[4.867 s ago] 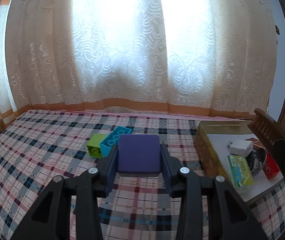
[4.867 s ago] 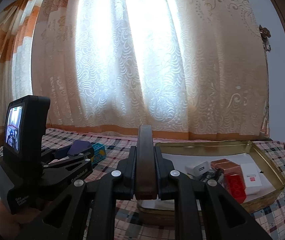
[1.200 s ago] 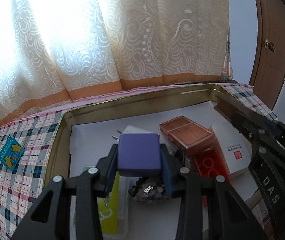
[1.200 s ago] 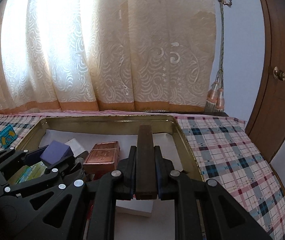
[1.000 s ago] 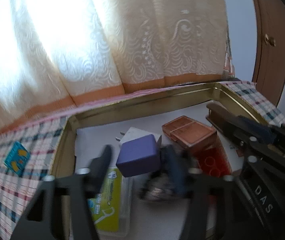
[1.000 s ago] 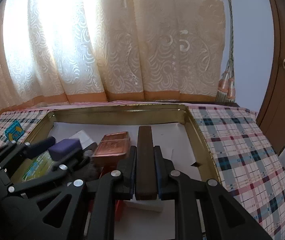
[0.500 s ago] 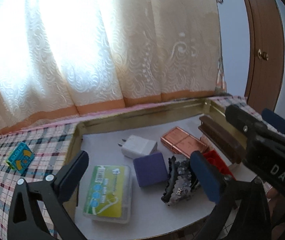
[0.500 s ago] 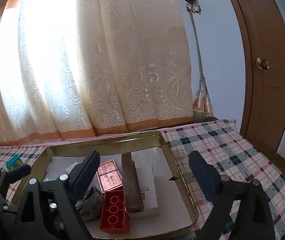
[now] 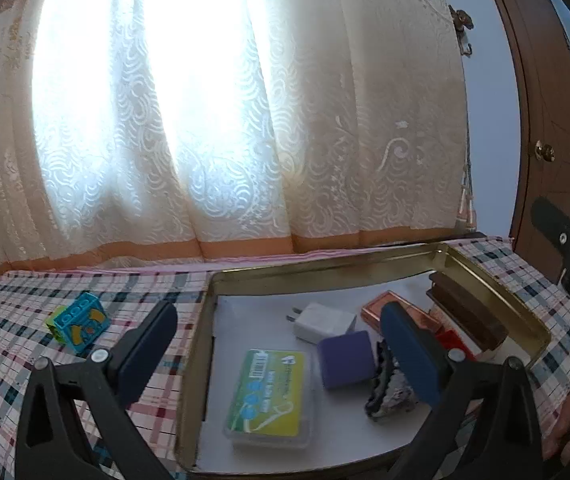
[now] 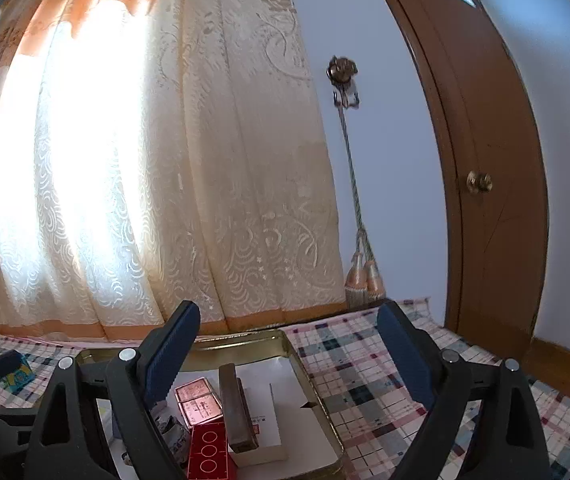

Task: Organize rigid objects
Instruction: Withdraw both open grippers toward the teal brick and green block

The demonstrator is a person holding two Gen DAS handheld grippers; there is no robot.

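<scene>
From the left wrist, the left hand-held gripper (image 9: 281, 344) stands wide and empty; the purple block (image 9: 347, 358) it carried a second ago now lies in the gold tray (image 9: 325, 270), between the white charger (image 9: 325, 322) and the green case (image 9: 269, 394). One piece filed. A blue-green brick (image 9: 79, 322) waits on the plaid bedcover (image 9: 17, 356), well clear of the tray's left rim.

From the right wrist, the right hand-held gripper (image 10: 289, 356) has also let go: its dark bar (image 10: 237, 412) rests across the white box (image 10: 271, 436) beside the red brick (image 10: 209, 456). Bedcover to the right lies open; the tray's raised rim is the edge to clear.
</scene>
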